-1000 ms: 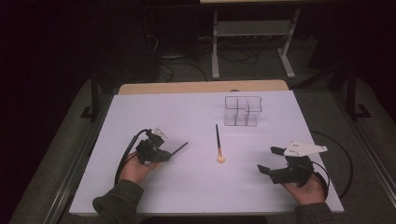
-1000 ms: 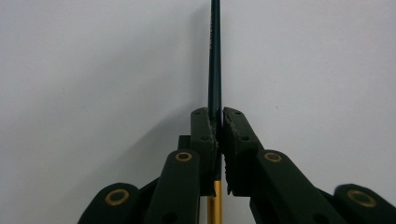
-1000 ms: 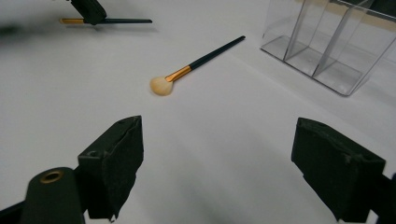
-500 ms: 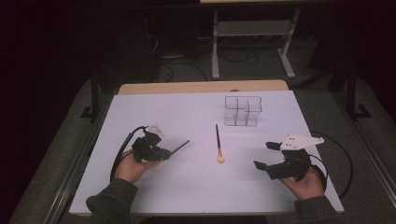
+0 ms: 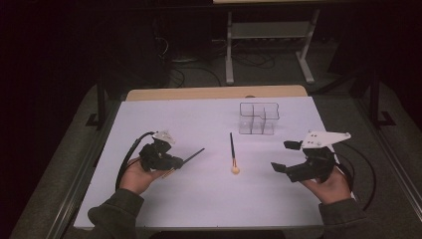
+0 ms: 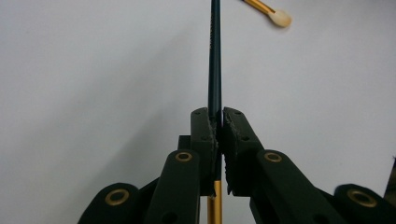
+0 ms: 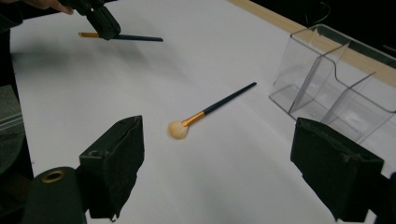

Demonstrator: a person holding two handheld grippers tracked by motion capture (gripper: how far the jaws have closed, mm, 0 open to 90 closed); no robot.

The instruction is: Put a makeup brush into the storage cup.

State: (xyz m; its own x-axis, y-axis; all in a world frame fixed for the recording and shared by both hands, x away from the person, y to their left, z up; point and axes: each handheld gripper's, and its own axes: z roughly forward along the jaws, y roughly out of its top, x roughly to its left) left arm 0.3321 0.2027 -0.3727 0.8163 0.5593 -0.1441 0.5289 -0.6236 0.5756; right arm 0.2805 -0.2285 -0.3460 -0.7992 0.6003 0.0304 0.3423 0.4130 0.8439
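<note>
With the left claw pinching a dark-handled brush above the tabletop and the right claw spread near the second brush, the probable next step is delivery to the clear organizer.

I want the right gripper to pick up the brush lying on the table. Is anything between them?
Nothing visible. The right gripper, jaws open, faces the brush across bare white table. The clear organizer stands off to one side, and the left gripper holds another brush well away.
</note>
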